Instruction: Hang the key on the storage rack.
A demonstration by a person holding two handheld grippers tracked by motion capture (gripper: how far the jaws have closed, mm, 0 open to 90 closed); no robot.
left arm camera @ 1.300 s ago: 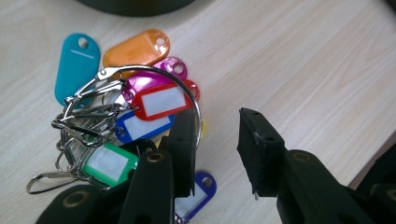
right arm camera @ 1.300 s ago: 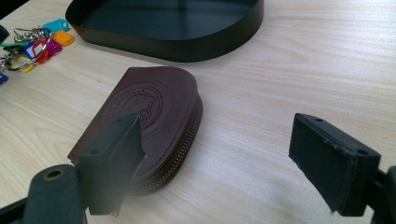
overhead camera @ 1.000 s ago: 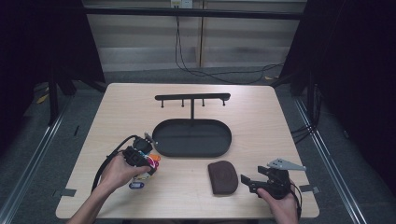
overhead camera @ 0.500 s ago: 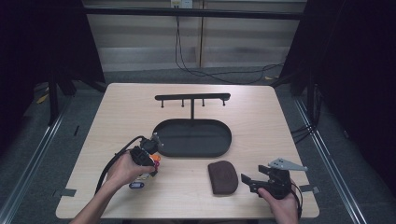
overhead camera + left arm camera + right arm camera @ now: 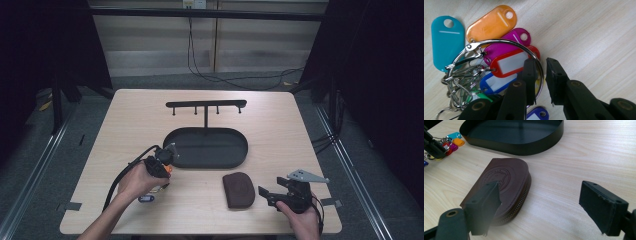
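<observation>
The left gripper [image 5: 539, 75] is pinching the large metal key ring [image 5: 499, 72] between its nearly closed jaws, the bunch of coloured key tags [image 5: 491, 25] lying on the wooden table [image 5: 300, 135] just beside the near left end of the black oval tray [image 5: 207, 147]. The right gripper [image 5: 541, 207] is resting with its jaws spread wide near the table's front right edge, the brown leather zip pouch [image 5: 501, 187] lying just in front of one jaw, between it and the tray

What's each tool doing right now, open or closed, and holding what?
Left tool: nearly closed around the key ring, which passes between its jaws.
Right tool: open, holding nothing, beside the brown pouch.
</observation>
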